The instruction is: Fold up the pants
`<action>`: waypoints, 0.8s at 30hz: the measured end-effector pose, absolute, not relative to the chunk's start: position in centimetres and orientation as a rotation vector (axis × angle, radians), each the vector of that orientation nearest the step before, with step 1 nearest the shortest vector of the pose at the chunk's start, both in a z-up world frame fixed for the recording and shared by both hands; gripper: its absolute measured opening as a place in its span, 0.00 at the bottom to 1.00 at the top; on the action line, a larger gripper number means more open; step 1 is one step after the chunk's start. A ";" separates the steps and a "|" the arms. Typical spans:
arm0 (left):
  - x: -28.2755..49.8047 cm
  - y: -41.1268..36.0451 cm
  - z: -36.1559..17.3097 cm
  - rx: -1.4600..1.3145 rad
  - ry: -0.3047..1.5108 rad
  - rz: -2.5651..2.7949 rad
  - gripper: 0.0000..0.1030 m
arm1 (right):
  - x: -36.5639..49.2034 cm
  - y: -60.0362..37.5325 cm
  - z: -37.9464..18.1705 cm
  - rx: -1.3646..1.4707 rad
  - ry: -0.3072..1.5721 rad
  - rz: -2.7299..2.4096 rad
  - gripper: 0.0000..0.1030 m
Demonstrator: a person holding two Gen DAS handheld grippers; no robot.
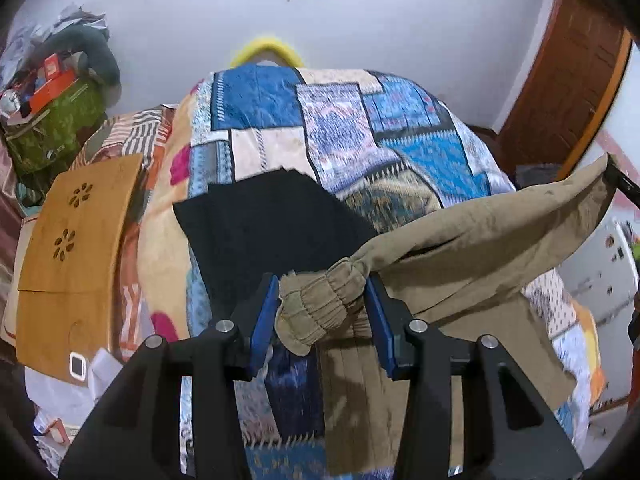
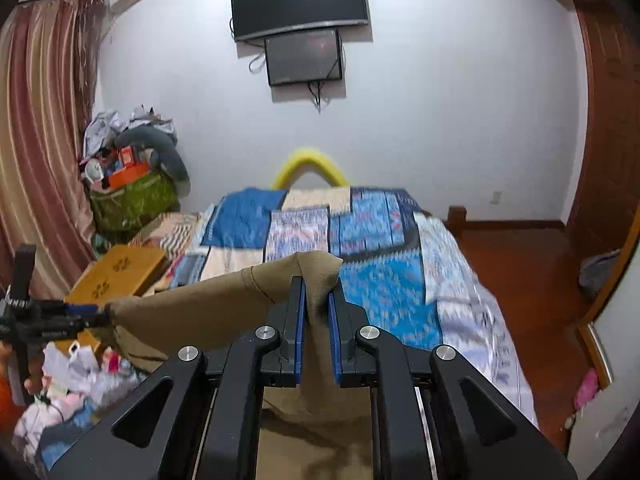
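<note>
A: Where are the pants [image 1: 472,240]?
B: Lifted above the bed [image 1: 360,128]. The left hand-held gripper [image 1: 322,312] clamps the cuff; the right hand-held gripper [image 2: 318,300], at 3 o'clock, pinches the other end.

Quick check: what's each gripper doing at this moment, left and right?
Left gripper: closed on the elastic cuff of the tan pants.
Right gripper: closed on a bunched fold of the same pants, lifted above the bed.

Pants [image 1: 480,236] khaki; bedspread [image 1: 344,128] blue-cream patchwork print; garment [image 1: 272,216] black; fingers [image 2: 299,320] blue-padded.
</note>
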State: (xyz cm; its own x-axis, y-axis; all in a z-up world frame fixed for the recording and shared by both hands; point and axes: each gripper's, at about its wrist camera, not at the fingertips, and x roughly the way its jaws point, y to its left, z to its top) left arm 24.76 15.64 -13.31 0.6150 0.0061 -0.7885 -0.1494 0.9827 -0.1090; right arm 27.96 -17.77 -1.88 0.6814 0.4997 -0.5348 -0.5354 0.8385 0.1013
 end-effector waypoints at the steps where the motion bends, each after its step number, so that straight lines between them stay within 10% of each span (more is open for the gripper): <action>1: 24.2 15.2 -13.6 -0.159 0.910 0.082 0.43 | 27.5 -18.1 -2.2 -0.066 0.590 0.578 0.09; 24: 16.6 10.0 -19.3 -0.018 1.012 0.016 0.48 | 17.3 -24.0 -11.9 -0.043 0.860 0.512 0.10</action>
